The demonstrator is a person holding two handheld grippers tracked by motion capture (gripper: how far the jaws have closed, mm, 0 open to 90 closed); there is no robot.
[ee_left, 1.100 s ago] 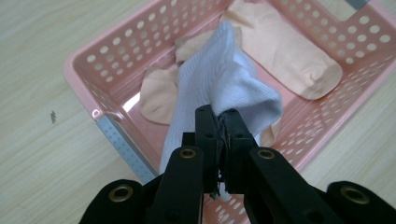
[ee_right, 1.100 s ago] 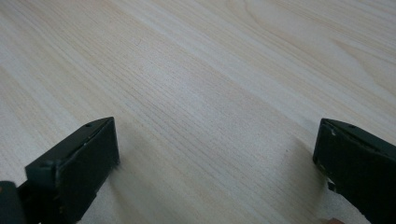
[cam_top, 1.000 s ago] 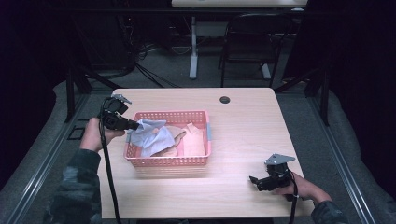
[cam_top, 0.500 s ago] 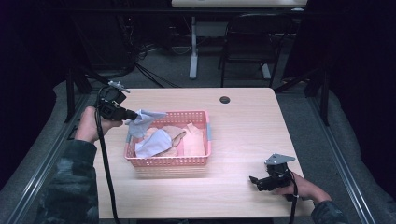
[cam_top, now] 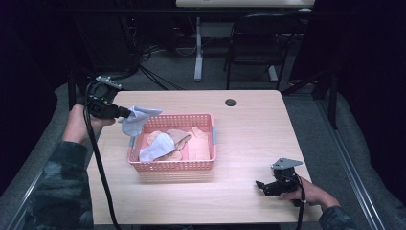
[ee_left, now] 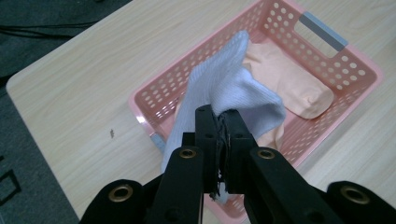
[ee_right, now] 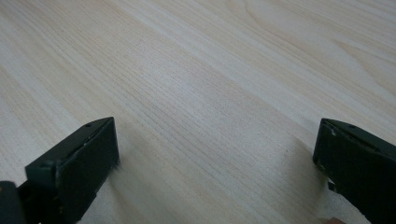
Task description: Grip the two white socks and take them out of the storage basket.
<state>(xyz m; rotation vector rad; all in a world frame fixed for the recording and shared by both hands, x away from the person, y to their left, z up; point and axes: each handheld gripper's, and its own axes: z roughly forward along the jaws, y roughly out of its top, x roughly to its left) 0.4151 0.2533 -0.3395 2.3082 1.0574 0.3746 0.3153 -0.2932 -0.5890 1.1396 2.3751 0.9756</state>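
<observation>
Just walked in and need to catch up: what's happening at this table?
A person is taking socks out of a pink basket. The left claw is shut on a pale blue sock, held above the basket's left end. A second pale blue sock and peach-coloured ones lie inside. The right claw rests open on the bare wooden table, holding nothing.

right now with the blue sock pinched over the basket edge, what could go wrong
The left tongs grip only a bunched fold of the blue sock, so it may slip out. The sock hangs over the pink basket rim, so its loose end could snag the perforated wall and tip or drag the light basket. A second pale blue sock lies on the peach socks inside; catching it could pull things out.
</observation>
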